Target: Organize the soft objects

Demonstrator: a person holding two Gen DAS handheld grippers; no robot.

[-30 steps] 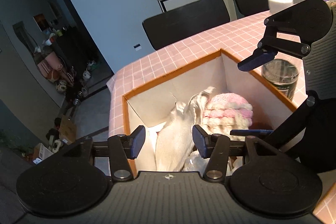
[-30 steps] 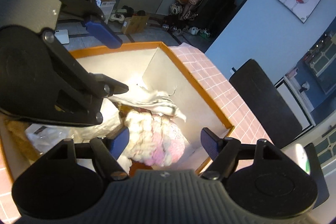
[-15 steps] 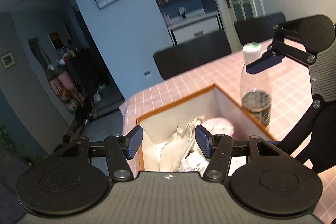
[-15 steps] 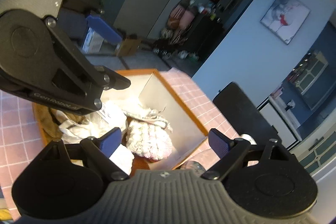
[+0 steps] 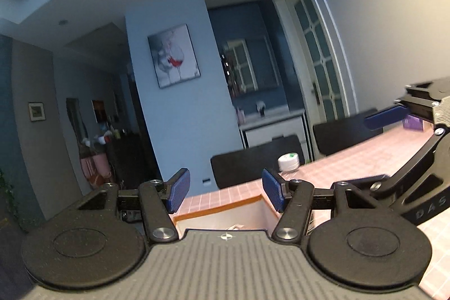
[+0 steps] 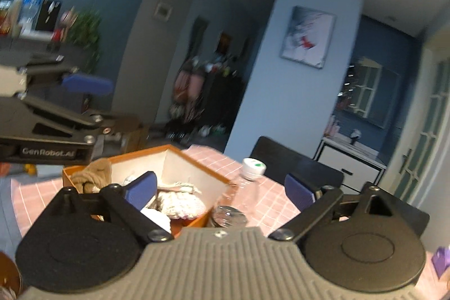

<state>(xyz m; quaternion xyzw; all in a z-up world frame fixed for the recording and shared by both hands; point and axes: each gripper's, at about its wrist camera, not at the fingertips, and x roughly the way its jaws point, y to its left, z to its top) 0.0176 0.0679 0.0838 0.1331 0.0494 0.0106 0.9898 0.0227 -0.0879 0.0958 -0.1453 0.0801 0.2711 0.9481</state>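
On the pink-checked counter (image 6: 270,204), an orange-rimmed box (image 6: 197,159) sits full of soft things, seen best from the right wrist camera: a tan cloth (image 6: 92,173) draped at the box's 10 o'clock corner, a pink-and-white knit hat (image 6: 180,201) near its middle, and white fabric (image 6: 156,217) just beside the hat at 7 o'clock. A clear bottle (image 6: 250,182) with a white cap stands just outside the box at 3 o'clock. The left wrist camera shows only the box's far corner (image 5: 225,204) and the bottle's cap (image 5: 288,160), but alone takes in a purple package (image 5: 412,123) far down the counter at 2 o'clock. The right gripper (image 6: 225,190) hangs released above the box, its jaws having just been opening with nothing between them. The left gripper (image 5: 226,193) is likewise released and empty, its jaws having just opened wider. Black chairs (image 5: 253,165) line the counter's far side.
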